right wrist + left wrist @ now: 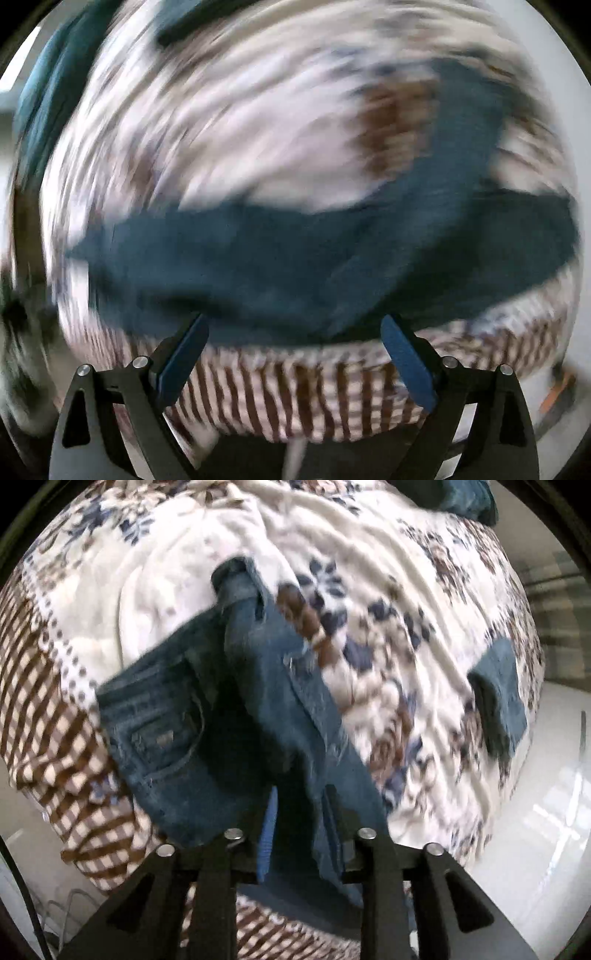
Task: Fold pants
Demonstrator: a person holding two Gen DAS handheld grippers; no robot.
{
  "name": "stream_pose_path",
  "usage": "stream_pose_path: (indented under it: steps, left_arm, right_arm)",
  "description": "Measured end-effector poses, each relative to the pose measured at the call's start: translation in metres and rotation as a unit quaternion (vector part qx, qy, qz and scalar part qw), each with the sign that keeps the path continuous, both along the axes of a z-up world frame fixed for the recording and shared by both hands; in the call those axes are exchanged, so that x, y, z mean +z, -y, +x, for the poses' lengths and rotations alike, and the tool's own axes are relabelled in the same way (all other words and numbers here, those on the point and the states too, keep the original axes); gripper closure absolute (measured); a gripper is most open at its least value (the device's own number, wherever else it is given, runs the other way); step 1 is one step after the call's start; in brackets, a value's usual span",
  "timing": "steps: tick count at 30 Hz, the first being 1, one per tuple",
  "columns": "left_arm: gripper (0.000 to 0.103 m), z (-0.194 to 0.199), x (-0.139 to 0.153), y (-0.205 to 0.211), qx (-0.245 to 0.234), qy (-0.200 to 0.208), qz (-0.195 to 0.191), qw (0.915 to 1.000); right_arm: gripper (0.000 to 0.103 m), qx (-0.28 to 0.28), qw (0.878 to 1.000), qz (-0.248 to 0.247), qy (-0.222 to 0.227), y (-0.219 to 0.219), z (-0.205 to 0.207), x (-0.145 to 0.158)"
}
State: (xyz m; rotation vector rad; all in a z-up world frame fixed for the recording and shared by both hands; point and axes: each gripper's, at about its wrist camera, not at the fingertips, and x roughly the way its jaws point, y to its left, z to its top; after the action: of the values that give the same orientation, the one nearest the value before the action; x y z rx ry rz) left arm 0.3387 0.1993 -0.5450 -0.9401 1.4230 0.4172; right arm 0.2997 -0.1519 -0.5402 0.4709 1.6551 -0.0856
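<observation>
Blue jeans (pixel 177 720) lie crumpled on a floral bedspread (pixel 369 572), their waist and back pocket at the left. One strip of denim rises from them to my left gripper (pixel 301 794). Its jaws stand a little apart, with the denim between them and a dark gap beside the left pad (pixel 269 830). The right wrist view is badly blurred. There the jeans (pixel 295 266) spread as a dark blue band just beyond my right gripper (pixel 295 319), which is wide open with nothing between its blue pads (pixel 184 354).
A folded denim piece (pixel 502 694) lies near the bed's right side, and more blue cloth (pixel 461 494) lies at the far edge. The bedspread's brown checked border (pixel 44 720) hangs over the near side. White floor (pixel 535 830) shows at the right.
</observation>
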Motion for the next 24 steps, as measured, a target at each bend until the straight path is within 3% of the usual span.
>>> stream_pose_path:
  steps: [4,6,10,13,14,15,18,24]
  left_arm:
    - [0.077,0.014,-0.024,-0.025,0.015,-0.02,0.0,0.9997]
    - [0.077,0.023,-0.037,-0.032,0.016,-0.031,0.002,0.9994]
    - [0.073,0.032,-0.06,-0.034,-0.001,-0.067,0.016,0.9976]
    - [0.073,0.038,-0.078,-0.032,-0.021,-0.09,0.032,0.9952]
    - [0.073,0.037,-0.082,-0.032,-0.022,-0.091,0.033,0.9951]
    - [0.078,0.036,-0.083,-0.032,-0.022,-0.086,0.038,0.9953]
    - [0.093,0.035,-0.072,-0.026,-0.045,-0.067,0.068,0.9944]
    - [0.098,0.007,-0.023,-0.013,-0.077,-0.021,0.105,0.9912]
  right_arm:
    - [0.007,-0.102,0.993,-0.061,-0.013,0.063,0.035,-0.032]
    - [0.007,-0.111,0.99,-0.087,-0.029,0.081,0.054,-0.06]
    - [0.013,-0.114,0.988,-0.094,-0.054,0.094,0.088,-0.098]
    - [0.036,-0.101,0.987,-0.109,-0.059,0.089,0.102,-0.108]
    - [0.062,-0.089,0.985,-0.133,-0.061,0.086,0.106,-0.108]
    - [0.073,-0.084,0.984,-0.145,-0.061,0.088,0.104,-0.11]
    - [0.085,-0.106,0.983,-0.146,-0.037,0.094,0.096,-0.097]
    - [0.09,-0.205,0.974,-0.089,0.031,0.13,0.03,-0.042]
